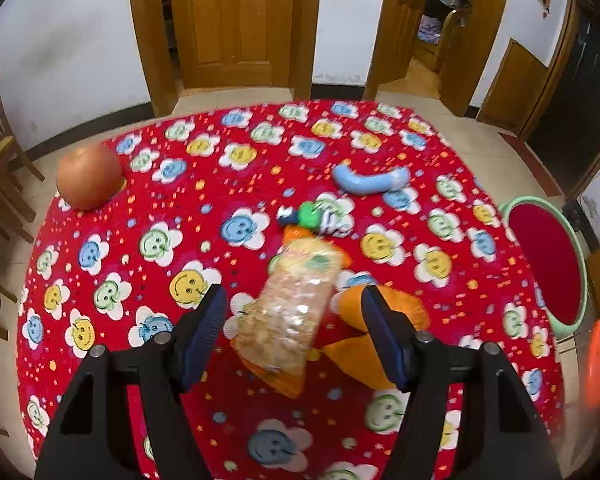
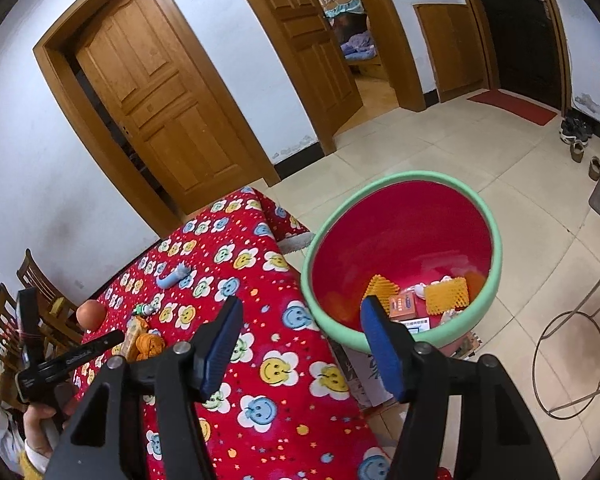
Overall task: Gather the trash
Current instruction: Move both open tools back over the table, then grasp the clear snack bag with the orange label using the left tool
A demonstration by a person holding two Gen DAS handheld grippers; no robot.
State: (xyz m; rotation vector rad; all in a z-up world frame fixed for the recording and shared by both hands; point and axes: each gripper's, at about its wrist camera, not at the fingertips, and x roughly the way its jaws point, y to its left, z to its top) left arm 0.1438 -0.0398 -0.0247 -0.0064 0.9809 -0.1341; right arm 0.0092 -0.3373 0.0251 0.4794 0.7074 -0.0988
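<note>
Over the red flowered tablecloth [image 1: 112, 248] the left gripper [image 1: 292, 300] hangs with its 2 fingers spread wide, gripping nothing, and the clear snack bag [image 1: 288, 312] lies right between them on the cloth, overlapping an orange plush toy [image 1: 380, 344]. Beyond sit a green-capped wrapper [image 1: 316, 218], a blue toy [image 1: 370, 180] and an orange ball [image 1: 88, 176]. Off the table's edge, the right gripper [image 2: 300, 312] is open too, empty, facing the green-rimmed red bin [image 2: 404, 184], trash already inside.
</note>
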